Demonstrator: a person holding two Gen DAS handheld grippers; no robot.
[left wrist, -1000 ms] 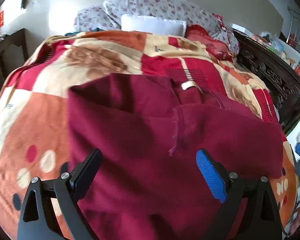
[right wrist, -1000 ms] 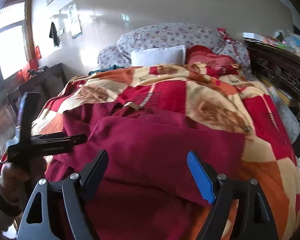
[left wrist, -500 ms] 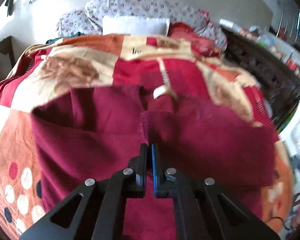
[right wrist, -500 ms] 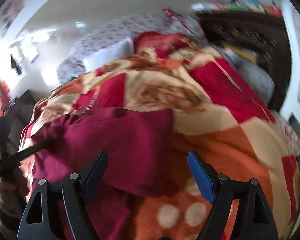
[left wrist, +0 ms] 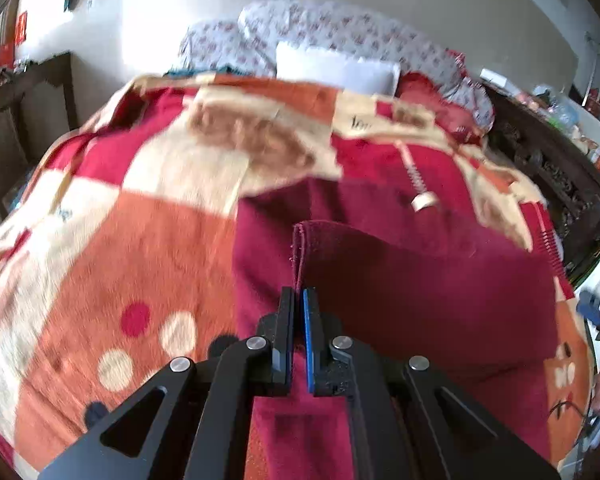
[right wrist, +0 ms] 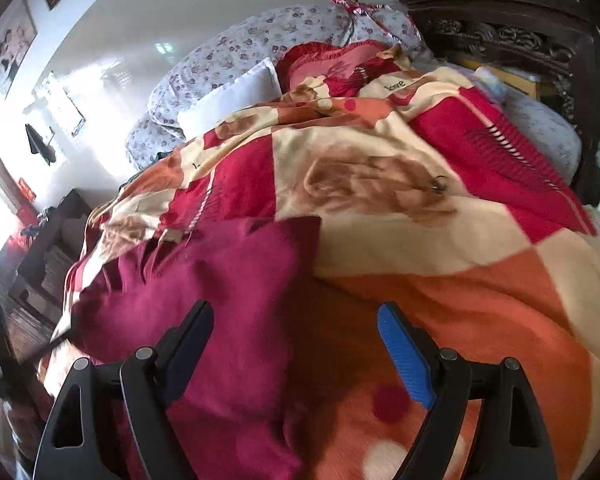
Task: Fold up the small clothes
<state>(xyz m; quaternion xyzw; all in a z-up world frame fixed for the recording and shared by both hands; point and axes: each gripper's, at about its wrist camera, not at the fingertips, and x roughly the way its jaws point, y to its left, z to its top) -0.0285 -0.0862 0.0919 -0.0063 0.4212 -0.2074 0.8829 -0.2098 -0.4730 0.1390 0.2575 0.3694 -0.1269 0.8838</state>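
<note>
A dark maroon garment lies on the patterned blanket. My left gripper is shut on its raised hem, which stands up from between the fingertips as a fold. A cream neck label shows at the garment's far side. In the right wrist view the garment fills the lower left. My right gripper hovers over its right edge, jaws opening. The fabric and blanket lie below them and neither pad touches anything.
A white pillow and floral bedding lie at the bed's head. Dark carved wooden furniture runs along the right side, and a dark wooden piece stands at the left. Orange and cream blanket spreads right of the garment.
My left gripper went from open over the garment to shut on its hem and drew the fold sideways, baring more blanket at the left. The right gripper slid right and rolled.
</note>
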